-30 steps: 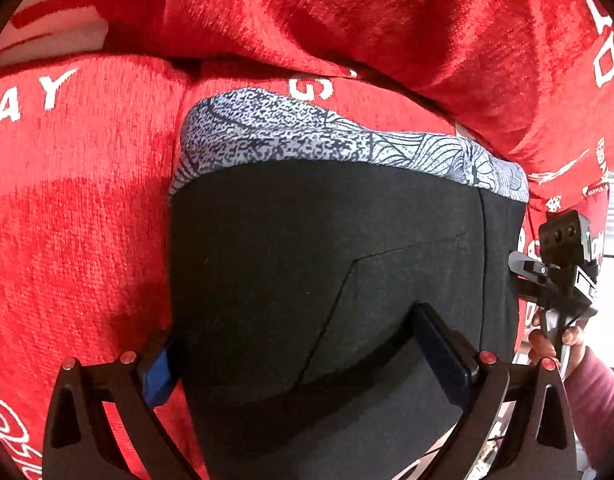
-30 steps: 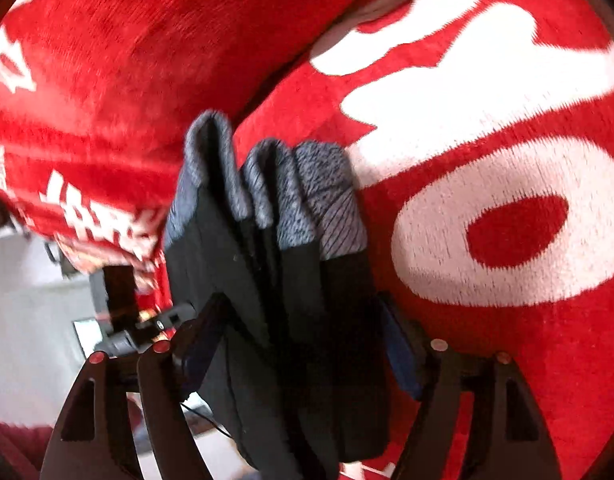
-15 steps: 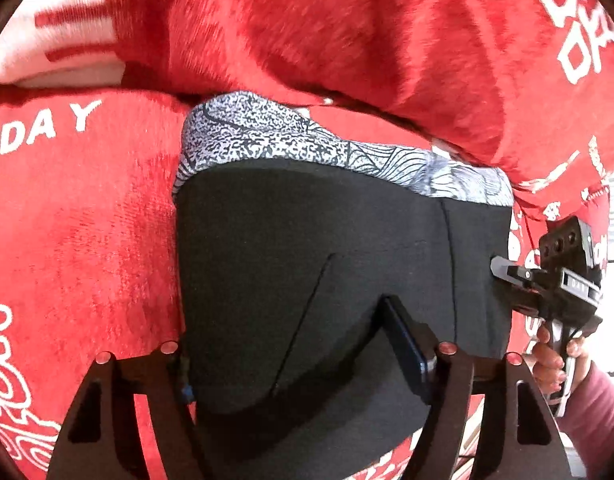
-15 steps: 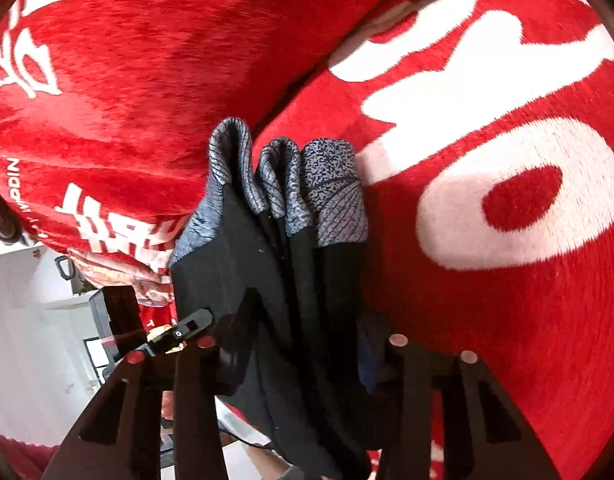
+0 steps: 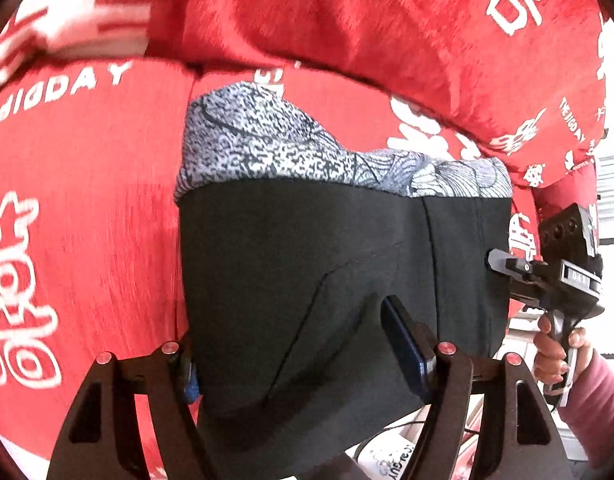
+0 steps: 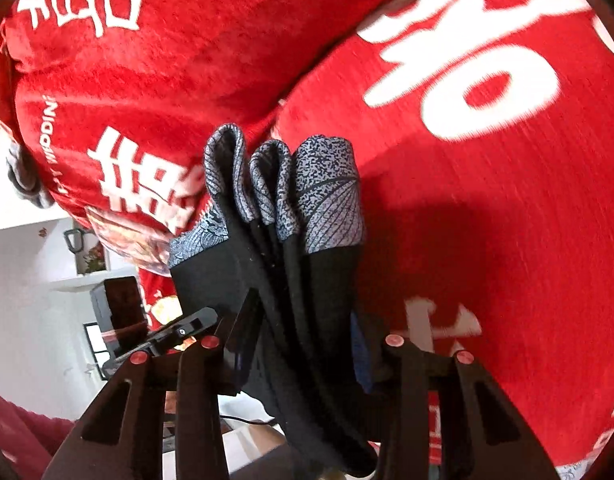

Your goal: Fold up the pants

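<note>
The folded black pants (image 5: 307, 248) with a grey patterned waistband (image 5: 275, 148) hang above a red blanket. My left gripper (image 5: 295, 356) is shut on the bundle's left side, with its blue pads pressing the black cloth from both flanks. In the right wrist view the pants (image 6: 327, 280) show edge-on as several stacked layers, topped by the waistband (image 6: 327, 200). My right gripper (image 6: 303, 344) is shut on that stack. A hand (image 5: 555, 344) in a pink sleeve grasps the right gripper's handle at the pants' right edge.
A red blanket (image 5: 87, 200) with white lettering lies under the pants, also seen as blanket (image 6: 507, 220). A thick red roll of the same fabric (image 5: 347, 20) lies behind it. White furniture and a floor (image 6: 35, 300) show past the bed's edge.
Both grippers' jaws closed in on the folded pants. Both then rose with the bundle, and the blanket now sits farther below.
</note>
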The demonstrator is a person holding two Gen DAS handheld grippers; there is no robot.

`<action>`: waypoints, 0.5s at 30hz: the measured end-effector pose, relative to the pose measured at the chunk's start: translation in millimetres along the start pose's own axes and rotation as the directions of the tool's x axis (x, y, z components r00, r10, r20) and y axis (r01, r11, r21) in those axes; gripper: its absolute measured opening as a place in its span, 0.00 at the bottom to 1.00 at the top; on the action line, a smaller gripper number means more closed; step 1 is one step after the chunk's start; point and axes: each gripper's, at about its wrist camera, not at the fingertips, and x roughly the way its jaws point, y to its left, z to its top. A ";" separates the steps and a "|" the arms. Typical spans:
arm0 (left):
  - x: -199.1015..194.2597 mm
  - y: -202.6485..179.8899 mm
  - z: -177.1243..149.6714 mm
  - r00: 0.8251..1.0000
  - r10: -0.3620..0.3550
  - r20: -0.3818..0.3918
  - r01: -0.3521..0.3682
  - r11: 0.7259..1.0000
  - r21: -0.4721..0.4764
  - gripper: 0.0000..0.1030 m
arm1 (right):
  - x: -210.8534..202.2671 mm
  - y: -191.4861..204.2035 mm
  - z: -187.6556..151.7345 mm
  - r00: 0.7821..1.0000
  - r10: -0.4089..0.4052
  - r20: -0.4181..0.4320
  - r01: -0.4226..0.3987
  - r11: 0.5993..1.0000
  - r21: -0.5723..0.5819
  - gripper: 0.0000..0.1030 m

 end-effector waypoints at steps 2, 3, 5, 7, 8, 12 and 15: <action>11.3 6.2 -8.9 0.999 0.050 -0.006 -0.050 0.999 -0.011 0.73 | 6.9 -10.2 -9.7 0.999 -0.034 -0.014 0.034 0.999 0.011 0.42; 14.3 9.3 -10.4 0.997 0.079 -0.001 -0.079 0.997 -0.014 0.73 | 12.7 -11.6 -12.3 0.998 -0.058 -0.018 0.058 0.998 0.011 0.42; 17.3 17.9 -11.6 0.984 0.175 0.008 -0.175 0.984 -0.001 0.74 | 13.2 -25.5 -14.4 0.993 -0.117 -0.004 0.117 0.993 0.007 0.47; 11.4 28.0 -11.9 0.981 0.193 0.015 -0.193 0.981 -0.031 0.75 | 12.4 -33.5 -13.5 0.987 -0.158 0.006 0.158 0.986 0.053 0.50; 4.1 30.4 -10.1 0.977 0.212 0.029 -0.210 0.976 -0.052 0.75 | 10.9 -33.9 -13.5 0.985 -0.175 0.009 0.174 0.982 0.074 0.50; -23.6 32.7 -4.7 0.950 0.294 0.103 -0.290 0.955 -0.055 0.75 | -5.5 -10.1 -16.4 0.946 -0.318 0.072 0.317 0.948 0.013 0.46; -33.4 19.6 8.0 0.941 0.302 0.156 -0.303 0.953 -0.014 0.75 | -23.4 16.5 -15.6 0.928 -0.336 0.161 0.346 0.937 -0.042 0.20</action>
